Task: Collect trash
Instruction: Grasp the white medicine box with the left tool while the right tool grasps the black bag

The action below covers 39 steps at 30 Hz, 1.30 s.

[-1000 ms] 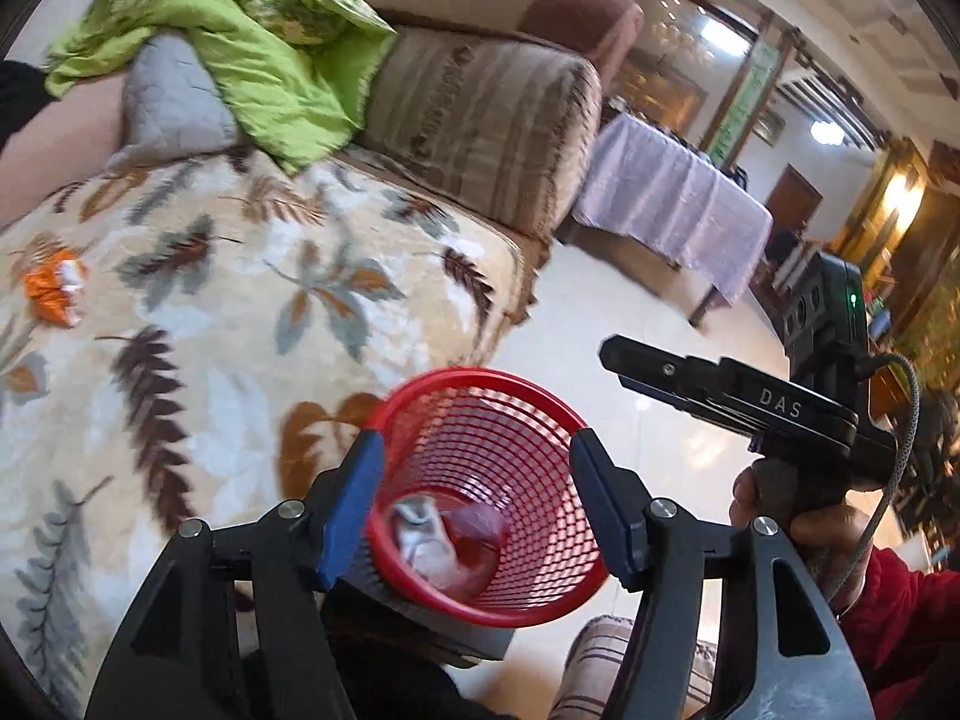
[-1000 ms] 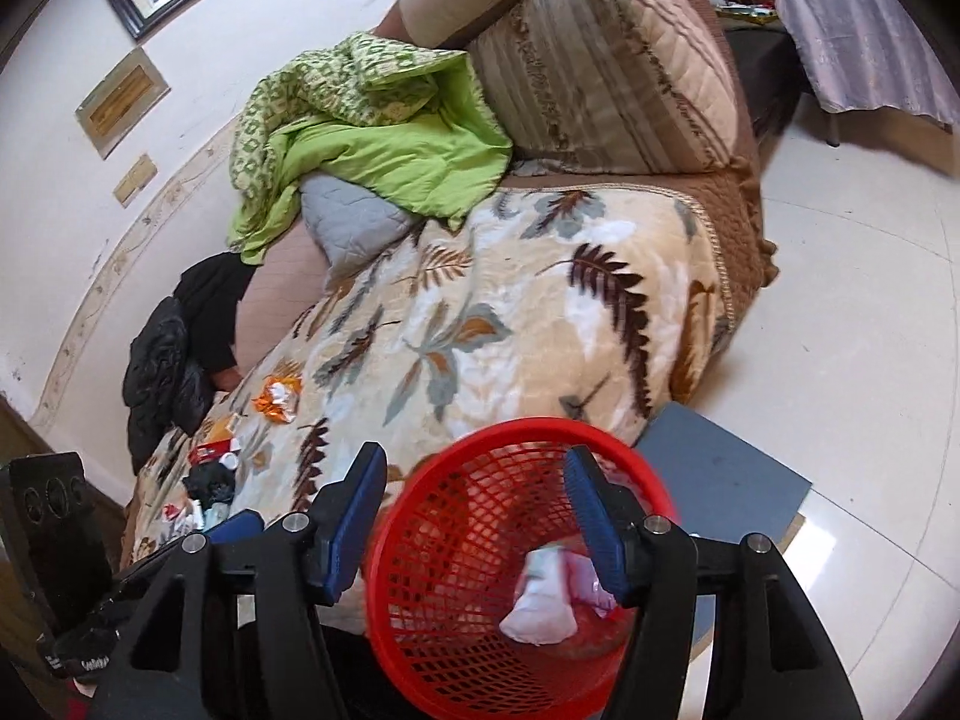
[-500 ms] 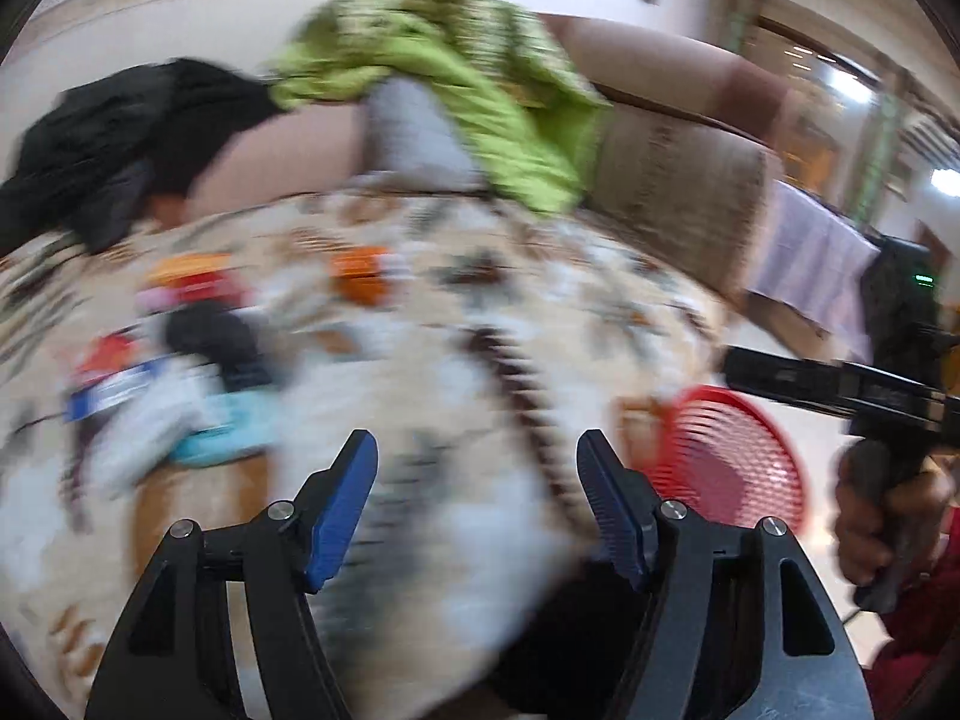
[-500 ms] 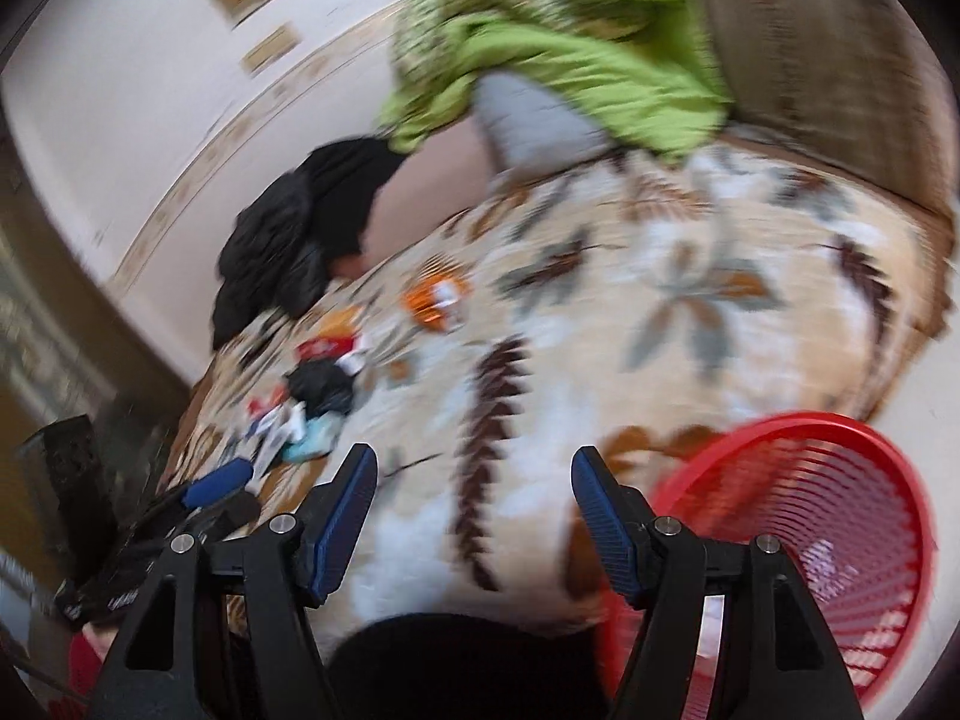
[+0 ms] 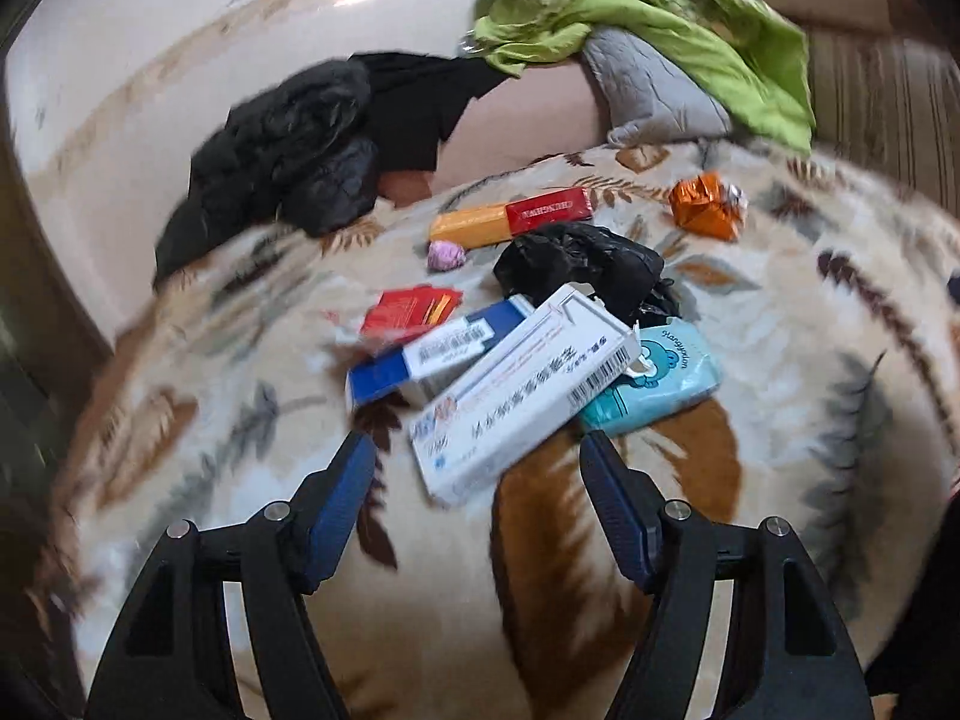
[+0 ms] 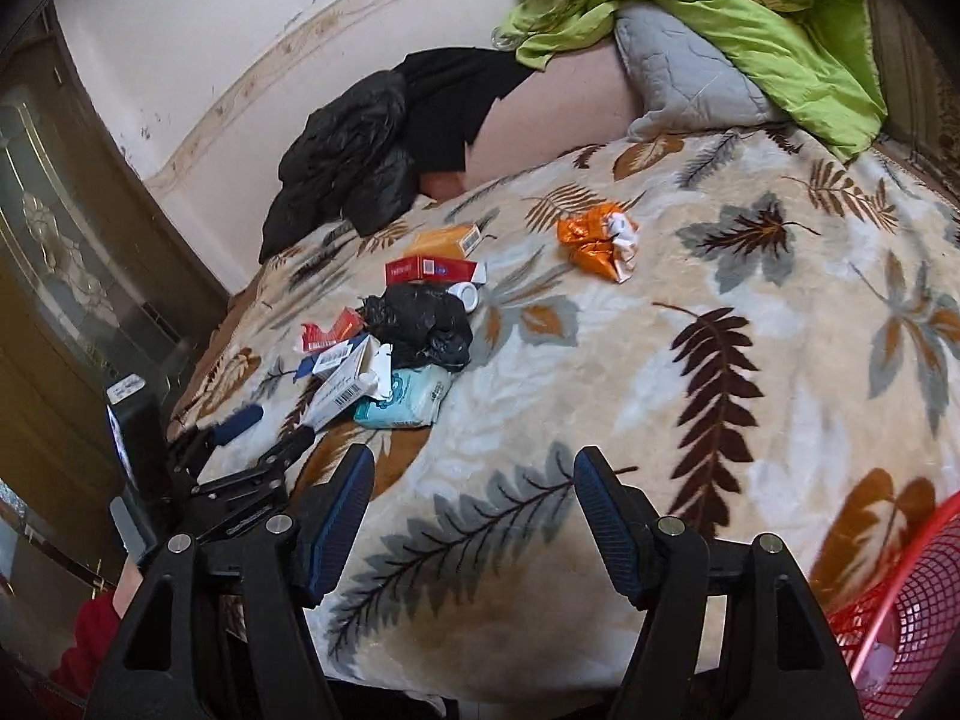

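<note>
A pile of trash lies on the leaf-patterned blanket: a white medicine box, a blue and white box, a teal tissue pack, a black plastic bag, a red packet and an orange wrapper. My left gripper is open, and the white box's near corner shows between its tips without touching the pads. My right gripper is open and empty over bare blanket, right of the pile. The red mesh basket sits at the lower right.
A long orange and red carton and a pink crumpled ball lie behind the pile. A black jacket, a grey pillow and a green quilt rest along the sofa back. A wooden door stands at the left.
Both grippers swung left from over the red basket to the sofa seat. The trash pile now lies right in front of the left gripper, and the basket has slid to the right view's corner.
</note>
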Available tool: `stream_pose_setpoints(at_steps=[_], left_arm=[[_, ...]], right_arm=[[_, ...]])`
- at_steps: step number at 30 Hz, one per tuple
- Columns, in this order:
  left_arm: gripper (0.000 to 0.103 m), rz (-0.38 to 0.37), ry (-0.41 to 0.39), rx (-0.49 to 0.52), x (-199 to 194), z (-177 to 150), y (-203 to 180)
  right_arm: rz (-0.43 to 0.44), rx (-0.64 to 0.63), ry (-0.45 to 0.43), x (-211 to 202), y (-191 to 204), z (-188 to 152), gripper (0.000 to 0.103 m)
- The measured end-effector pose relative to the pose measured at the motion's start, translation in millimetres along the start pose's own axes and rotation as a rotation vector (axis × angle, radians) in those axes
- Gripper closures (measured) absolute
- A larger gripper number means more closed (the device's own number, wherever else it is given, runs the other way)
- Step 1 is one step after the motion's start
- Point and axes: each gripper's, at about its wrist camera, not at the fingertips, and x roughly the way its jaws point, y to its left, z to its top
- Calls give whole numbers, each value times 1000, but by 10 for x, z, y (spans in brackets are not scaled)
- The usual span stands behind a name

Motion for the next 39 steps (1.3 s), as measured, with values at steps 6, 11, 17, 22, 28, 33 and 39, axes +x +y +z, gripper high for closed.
stream_pose_setpoints(at_steps=[6, 11, 17, 22, 28, 33, 39], left_arm=[[46, 127, 64, 96, 443, 108, -160], [80, 108, 108, -58, 587, 206, 116], [90, -28, 77, -313, 459, 166, 525], [90, -109, -3, -413, 254, 158, 675], [90, -124, -14, -421, 222, 162, 674], [90, -135, -8, -443, 245, 151, 722], [90, -137, -10, -442, 249, 149, 716]], right_arm=[[-4, 14, 12, 79, -6, 2, 30], [-4, 13, 31, 108, -12, -4, 30], [39, 7, 89, 358, 85, 97, 30], [-1, -95, 128, 902, 304, 362, 30], [-36, -153, 152, 1619, 451, 700, 30], [-69, -136, 170, 2045, 386, 780, 37], [-83, -205, 104, 1882, 503, 735, 70]])
